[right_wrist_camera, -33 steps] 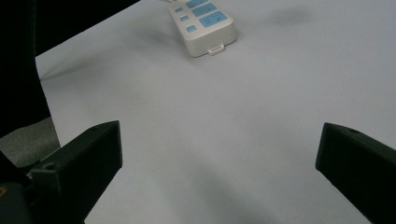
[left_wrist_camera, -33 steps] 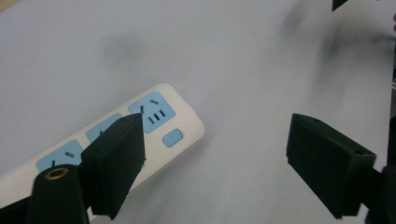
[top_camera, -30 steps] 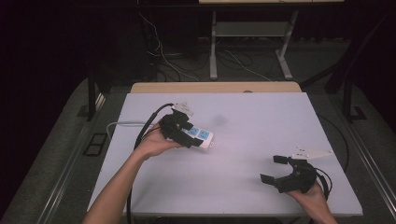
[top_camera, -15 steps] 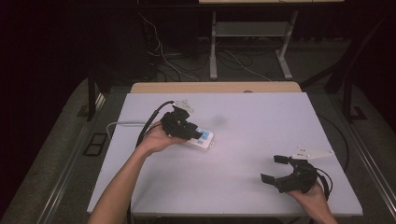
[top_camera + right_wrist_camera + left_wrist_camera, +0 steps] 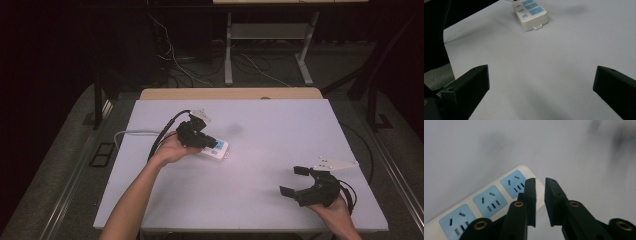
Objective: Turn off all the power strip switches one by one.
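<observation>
Since a second ago my left gripper (image 5: 200, 136) has sunk a little onto the power strip (image 5: 216, 148), and its jaws have just been closing to a narrow slit with nothing between them. Nearest me, my right gripper (image 5: 296, 182) has kept its place, jaws spread wide over bare table (image 5: 260, 200). The power strip lies well ahead of it, to its left. In the left gripper view the strip's (image 5: 486, 202) end socket sits just under the left jaw's tip.
</observation>
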Action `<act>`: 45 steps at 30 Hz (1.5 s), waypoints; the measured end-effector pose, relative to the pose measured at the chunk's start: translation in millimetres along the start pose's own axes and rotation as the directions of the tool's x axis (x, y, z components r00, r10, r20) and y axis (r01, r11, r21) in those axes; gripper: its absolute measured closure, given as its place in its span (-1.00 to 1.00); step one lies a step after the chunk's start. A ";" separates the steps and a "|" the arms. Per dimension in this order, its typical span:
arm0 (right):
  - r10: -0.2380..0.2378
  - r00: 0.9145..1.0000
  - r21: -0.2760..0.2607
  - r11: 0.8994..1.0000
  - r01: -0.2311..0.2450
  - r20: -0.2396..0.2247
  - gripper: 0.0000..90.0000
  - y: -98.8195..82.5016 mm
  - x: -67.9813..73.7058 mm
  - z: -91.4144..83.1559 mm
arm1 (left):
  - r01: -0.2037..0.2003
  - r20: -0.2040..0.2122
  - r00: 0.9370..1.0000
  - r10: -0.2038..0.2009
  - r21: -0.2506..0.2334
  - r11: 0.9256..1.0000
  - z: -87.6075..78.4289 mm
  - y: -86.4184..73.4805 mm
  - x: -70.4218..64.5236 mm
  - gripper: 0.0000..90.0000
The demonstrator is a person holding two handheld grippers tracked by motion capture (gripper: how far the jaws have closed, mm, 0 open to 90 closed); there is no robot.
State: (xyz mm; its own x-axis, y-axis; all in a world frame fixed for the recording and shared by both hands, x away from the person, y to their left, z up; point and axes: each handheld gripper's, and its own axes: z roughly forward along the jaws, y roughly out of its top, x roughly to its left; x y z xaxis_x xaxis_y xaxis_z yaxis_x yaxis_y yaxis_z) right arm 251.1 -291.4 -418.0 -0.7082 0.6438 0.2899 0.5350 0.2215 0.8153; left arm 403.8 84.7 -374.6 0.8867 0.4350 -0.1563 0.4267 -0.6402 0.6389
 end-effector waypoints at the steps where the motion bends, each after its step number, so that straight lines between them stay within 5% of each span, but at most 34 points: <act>1: 0.001 1.000 -0.001 1.000 -0.001 0.000 -0.99 0.0 0.0 -0.2 | 0.001 0.002 1.000 -0.001 0.003 1.000 0.9 -0.3 0.8 0.89; 27: -0.013 1.000 0.006 1.000 0.013 -0.005 -0.99 -0.2 0.8 0.2 | -0.021 0.003 1.000 0.021 0.095 0.995 31.5 -5.8 5.8 0.98; 45: -0.018 1.000 -0.001 1.000 0.018 -0.001 -0.99 -0.4 1.4 -0.8 | 0.024 0.020 0.999 -0.025 0.091 0.996 35.9 -7.9 9.3 0.99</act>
State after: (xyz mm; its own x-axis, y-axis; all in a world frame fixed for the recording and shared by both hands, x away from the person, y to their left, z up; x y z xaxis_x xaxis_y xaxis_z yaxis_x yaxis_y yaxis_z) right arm 249.5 -291.2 -417.5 -0.7181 0.6391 0.2755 0.5216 0.2321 0.8210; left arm 415.1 71.0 -408.2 0.8790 0.4384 -0.1876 0.4618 -0.6845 0.5640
